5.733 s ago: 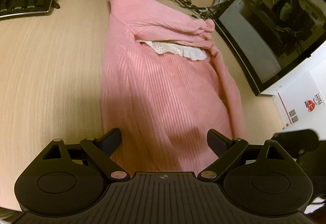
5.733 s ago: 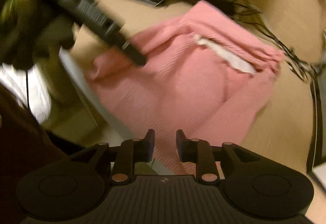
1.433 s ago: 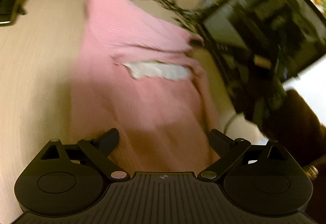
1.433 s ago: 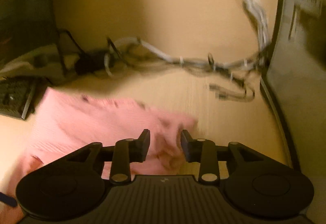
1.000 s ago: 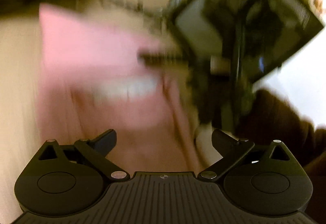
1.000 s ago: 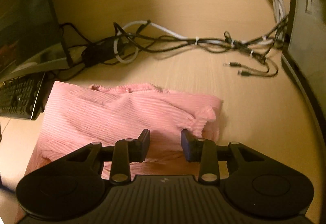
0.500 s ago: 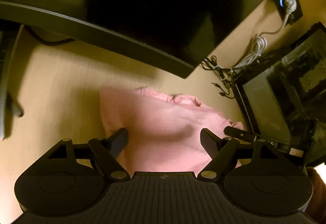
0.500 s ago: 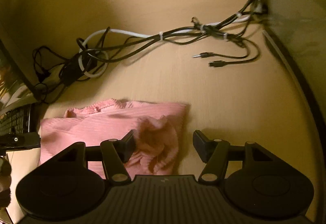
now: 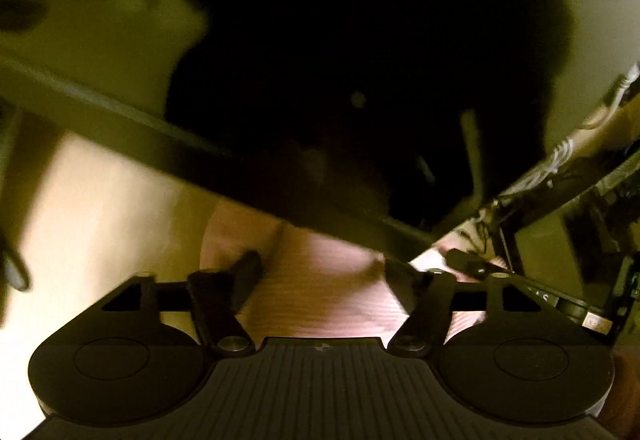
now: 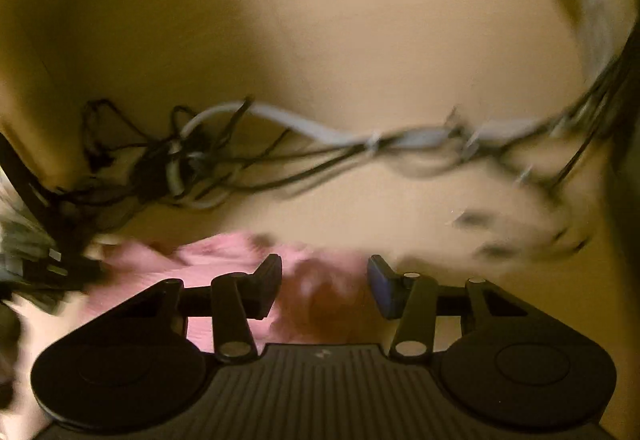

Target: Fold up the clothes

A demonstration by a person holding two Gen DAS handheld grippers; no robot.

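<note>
since half a second ago my right gripper (image 10: 325,286) has come nearer to the pink garment (image 10: 224,260), whose bunched corner now lies between my fingers, and the jaws have just been closing but do not press it yet. my left gripper (image 9: 320,272) stands wide open over the same cloth, under the dark monitor edge (image 9: 208,168). the cables (image 10: 280,144) lie beyond my right fingers on the desk (image 10: 320,40).
</note>
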